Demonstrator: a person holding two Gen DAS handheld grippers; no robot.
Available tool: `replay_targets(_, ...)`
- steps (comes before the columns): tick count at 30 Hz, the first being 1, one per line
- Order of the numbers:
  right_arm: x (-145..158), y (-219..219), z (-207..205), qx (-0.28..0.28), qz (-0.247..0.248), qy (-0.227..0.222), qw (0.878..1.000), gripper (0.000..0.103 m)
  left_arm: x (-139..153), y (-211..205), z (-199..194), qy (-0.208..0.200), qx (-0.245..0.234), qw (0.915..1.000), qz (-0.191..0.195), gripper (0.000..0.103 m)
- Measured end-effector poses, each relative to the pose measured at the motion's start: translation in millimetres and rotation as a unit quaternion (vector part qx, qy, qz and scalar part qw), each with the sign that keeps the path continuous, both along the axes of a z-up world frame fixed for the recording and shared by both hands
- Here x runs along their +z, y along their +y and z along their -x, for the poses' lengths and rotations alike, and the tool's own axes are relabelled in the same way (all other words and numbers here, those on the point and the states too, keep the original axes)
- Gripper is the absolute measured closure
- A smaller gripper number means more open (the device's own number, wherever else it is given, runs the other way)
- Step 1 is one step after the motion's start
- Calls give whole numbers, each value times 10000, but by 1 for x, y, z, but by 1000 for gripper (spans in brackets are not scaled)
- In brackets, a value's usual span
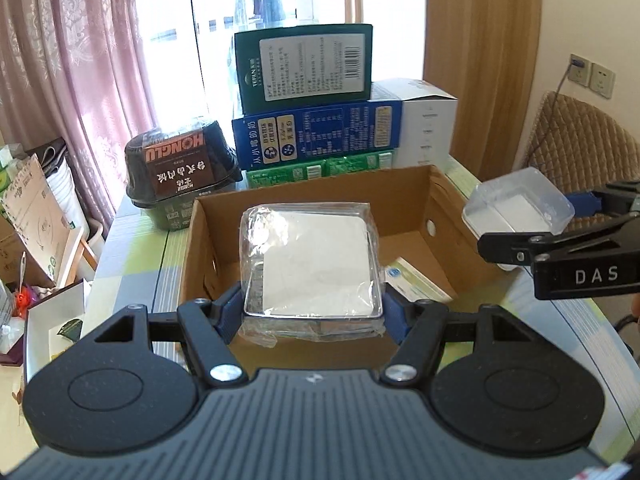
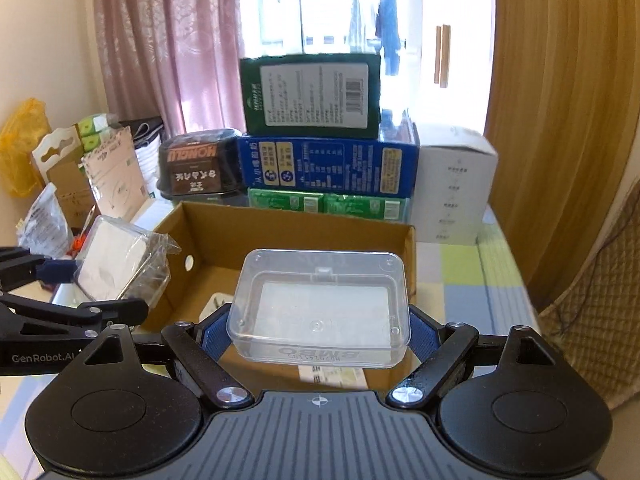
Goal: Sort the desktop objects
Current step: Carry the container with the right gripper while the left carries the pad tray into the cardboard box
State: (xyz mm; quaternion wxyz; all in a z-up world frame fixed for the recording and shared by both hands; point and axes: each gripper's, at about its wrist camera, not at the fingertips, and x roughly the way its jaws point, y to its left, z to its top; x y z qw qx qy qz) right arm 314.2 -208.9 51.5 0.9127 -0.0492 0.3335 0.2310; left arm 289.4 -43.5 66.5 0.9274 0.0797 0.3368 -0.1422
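Clearly legible — HONGLU tub, BMBO clear case gripped.

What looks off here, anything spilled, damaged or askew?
No spills or breakage visible. The wrapped packet in the left gripper has loose, crumpled film. The clear plastic case in the right gripper looks intact. Both are held above the cardboard box.

The right gripper clamps a clear plastic case above the open cardboard box.
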Motion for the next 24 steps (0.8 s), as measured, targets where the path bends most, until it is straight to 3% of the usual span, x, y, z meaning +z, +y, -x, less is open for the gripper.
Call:
replay_targets(12,-45,13,-69,-63,118,491,9987,19,-51,-2,-76,491,31,9988,29,38)
replay_targets(24,-75,14,-88,-101,66,828,9965,19,-78,-2,-95,651,124,9976,190,33)
